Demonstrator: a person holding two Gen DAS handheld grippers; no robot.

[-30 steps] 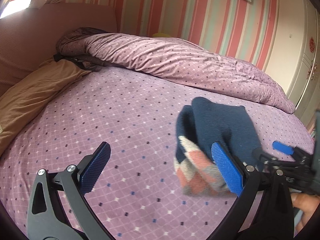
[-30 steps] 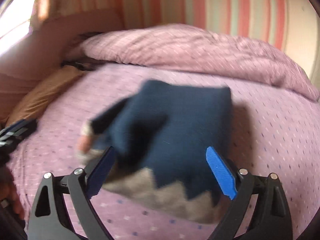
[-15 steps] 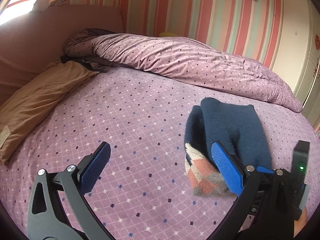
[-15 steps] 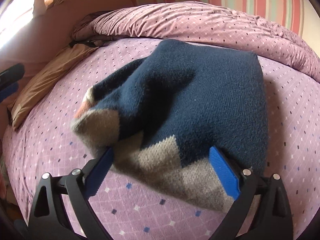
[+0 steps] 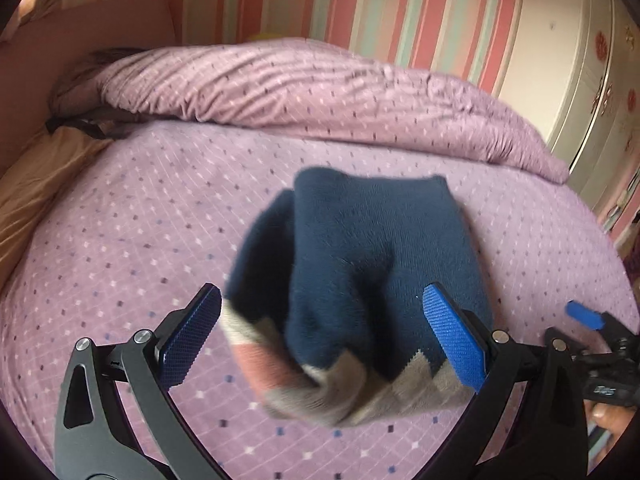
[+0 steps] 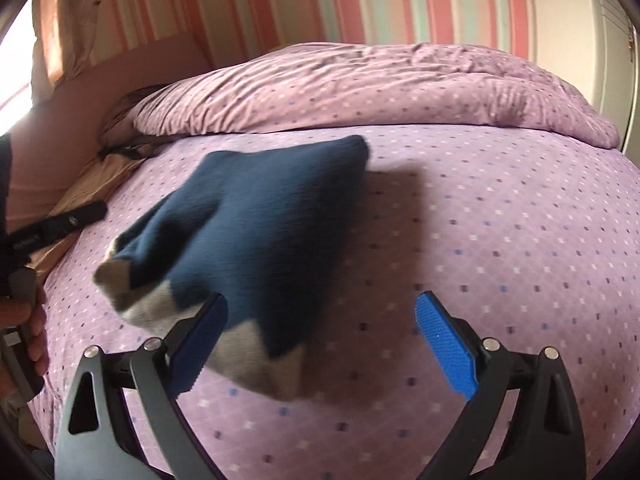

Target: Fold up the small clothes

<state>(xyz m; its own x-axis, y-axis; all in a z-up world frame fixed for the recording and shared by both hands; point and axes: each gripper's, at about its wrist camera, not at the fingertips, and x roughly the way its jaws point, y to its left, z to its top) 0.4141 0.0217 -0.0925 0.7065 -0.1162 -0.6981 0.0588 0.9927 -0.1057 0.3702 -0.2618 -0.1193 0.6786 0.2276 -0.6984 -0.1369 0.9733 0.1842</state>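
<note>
A folded navy knit garment [image 5: 360, 280] with a grey and pink zigzag hem lies on the purple dotted bed sheet [image 5: 140, 240]. In the left wrist view it lies between and just beyond my open left gripper [image 5: 324, 332]; contact is not clear. In the right wrist view the garment [image 6: 256, 248] lies left of centre, its hem by the left finger of my open right gripper [image 6: 320, 336], which holds nothing. The right gripper's blue tip [image 5: 584, 316] shows at the far right of the left wrist view.
A bunched purple duvet [image 5: 320, 92] lies across the back of the bed. A tan pillow [image 5: 24, 200] lies at the left by the headboard. A white wardrobe [image 5: 580, 80] stands at the right, and a striped wall stands behind the bed.
The left gripper has swung right, so the garment now sits between its fingers. The right gripper has shifted right and back, so the garment lies at its left finger. Both stay open.
</note>
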